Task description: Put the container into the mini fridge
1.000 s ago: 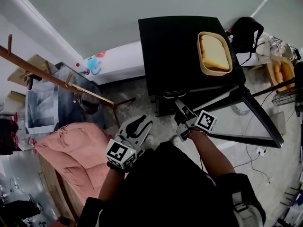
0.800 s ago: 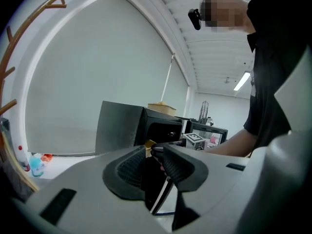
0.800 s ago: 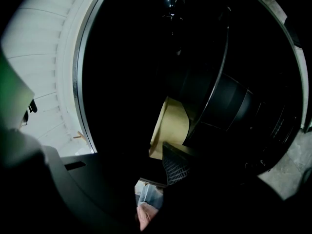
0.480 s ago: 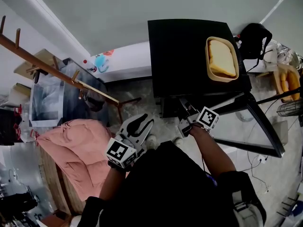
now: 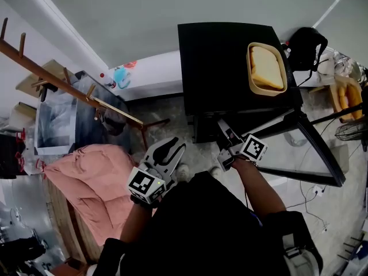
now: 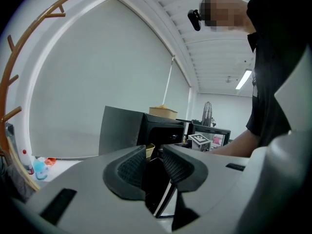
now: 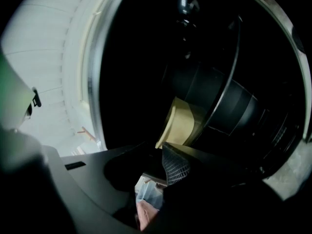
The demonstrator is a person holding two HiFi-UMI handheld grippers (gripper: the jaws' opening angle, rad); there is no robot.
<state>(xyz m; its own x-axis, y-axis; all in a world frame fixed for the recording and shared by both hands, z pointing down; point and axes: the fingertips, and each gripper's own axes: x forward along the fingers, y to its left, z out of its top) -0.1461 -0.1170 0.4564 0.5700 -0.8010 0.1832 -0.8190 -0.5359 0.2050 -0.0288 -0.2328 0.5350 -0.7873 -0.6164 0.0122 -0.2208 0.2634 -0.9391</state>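
The black mini fridge (image 5: 224,68) stands with its glass door (image 5: 299,148) swung open to the right. My right gripper (image 5: 222,129) reaches into the fridge's front opening. In the right gripper view a tan container (image 7: 183,123) sits in the dark interior, its near end at the fingertips of the right gripper (image 7: 158,152), which looks shut on its rim. My left gripper (image 5: 171,149) hangs apart, left of the fridge, jaws a little apart and empty; in its own view the left gripper (image 6: 155,155) points at the fridge (image 6: 122,130).
A second tan container with bread (image 5: 266,68) rests on top of the fridge. A wooden rack (image 5: 69,85) and a pink quilt (image 5: 86,183) lie to the left. A black bag (image 5: 305,45) and a wire basket (image 5: 351,125) sit to the right.
The head view has shifted slightly. Both grippers stay about where they were, the right one still at the fridge opening.
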